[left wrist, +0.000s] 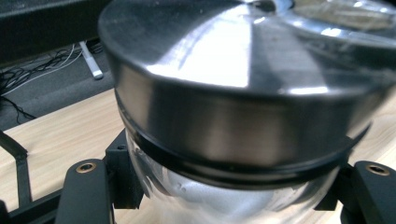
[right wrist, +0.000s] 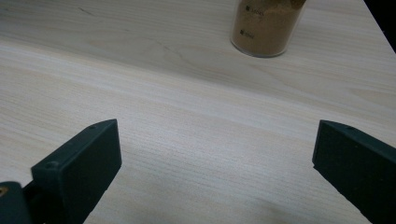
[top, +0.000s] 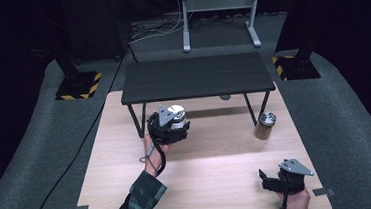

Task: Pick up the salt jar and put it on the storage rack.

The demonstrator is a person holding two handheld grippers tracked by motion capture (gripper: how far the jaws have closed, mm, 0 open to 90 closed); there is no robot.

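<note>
At the left of the high view, the left gripper (top: 175, 128) is raised above the wooden table (top: 209, 183), clamped on a glass jar (top: 177, 119) with a steel lid (top: 175, 110). In the left gripper view the jaws press on the clear glass wall (left wrist: 224, 200) from either side, just under the lid's (left wrist: 233, 93) dark seal ring (the jar looks pale inside, what it holds is hard to tell). The jar sits close to the front left leg of the small black table (top: 196, 76) standing on the wooden one.

Further right, a second jar (top: 265, 125) with brown powder stands upright on the wood, just beside the black table's right leg.

At the far right, near the front edge, the right gripper (top: 264, 178) rests low over the table with its jaws spread wide and nothing between them; in the right gripper view the brown jar (right wrist: 266, 28) stands well ahead of it on bare wood (right wrist: 210, 140).
</note>
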